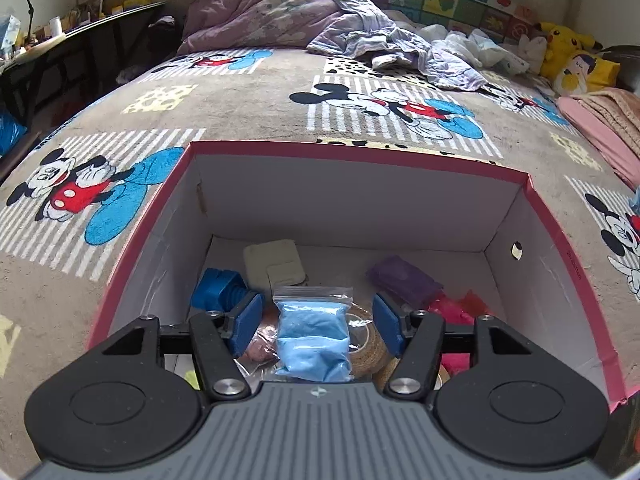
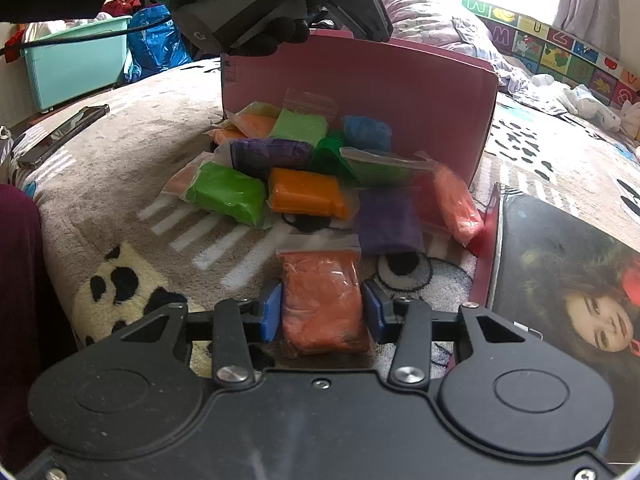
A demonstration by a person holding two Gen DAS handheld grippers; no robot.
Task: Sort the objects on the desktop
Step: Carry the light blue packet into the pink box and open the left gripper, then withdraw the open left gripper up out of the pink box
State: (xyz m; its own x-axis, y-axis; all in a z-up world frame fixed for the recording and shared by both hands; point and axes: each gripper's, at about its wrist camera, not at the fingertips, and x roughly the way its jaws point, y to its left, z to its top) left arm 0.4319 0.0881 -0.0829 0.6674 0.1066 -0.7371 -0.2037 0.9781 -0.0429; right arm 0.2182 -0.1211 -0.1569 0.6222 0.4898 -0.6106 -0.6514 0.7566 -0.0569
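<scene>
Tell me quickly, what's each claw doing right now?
Left gripper open over the box, blue bag between its pads. Right gripper shut on an orange bag. Pile of bags ahead, nothing blocking.

We see a bed (image 1: pixel 256 96) under a grey cartoon-mouse blanket. On it rest a red-rimmed cardboard box (image 1: pixel 560 240), a heap of bagged coloured clay (image 2: pixel 304 168), a magazine (image 2: pixel 560 280), a phone (image 2: pixel 60 136), rumpled lilac bedding (image 1: pixel 272 4) and yellow plush toys (image 1: pixel 572 56).
</scene>
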